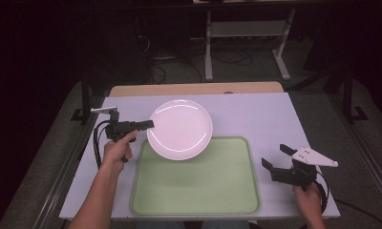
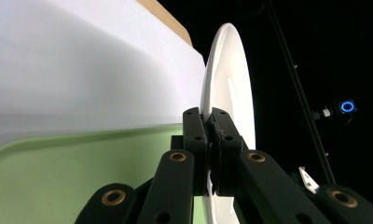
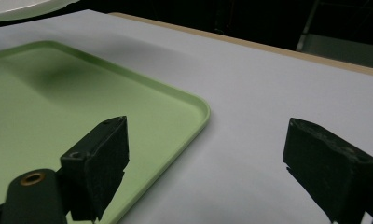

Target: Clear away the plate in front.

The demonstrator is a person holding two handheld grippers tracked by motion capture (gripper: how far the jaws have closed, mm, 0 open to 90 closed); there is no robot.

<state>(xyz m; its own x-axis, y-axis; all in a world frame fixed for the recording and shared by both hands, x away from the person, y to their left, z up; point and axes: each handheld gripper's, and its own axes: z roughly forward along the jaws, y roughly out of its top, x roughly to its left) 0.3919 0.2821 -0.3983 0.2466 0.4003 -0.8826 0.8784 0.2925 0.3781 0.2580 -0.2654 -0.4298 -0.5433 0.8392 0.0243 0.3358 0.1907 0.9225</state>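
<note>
A round white plate (image 1: 180, 129) is held in the air over the far edge of a light green tray (image 1: 195, 179). My left gripper (image 1: 149, 124) is shut on the plate's left rim; in the left gripper view the two jaws pinch the plate (image 2: 226, 88) edge-on at the gripper's tip (image 2: 210, 122). My right gripper (image 1: 274, 157) sits open to the right of the tray with nothing between its fingers (image 3: 105, 154). The right gripper view has the tray's corner (image 3: 194, 105) just left of the open gripper (image 3: 208, 163).
The tray lies on a pale lavender table top (image 1: 270, 119) with a wooden strip (image 1: 194, 88) along its far edge. Beyond the table stand a dark floor, cables and a white metal stand (image 1: 246, 33). Bare table surrounds the right gripper.
</note>
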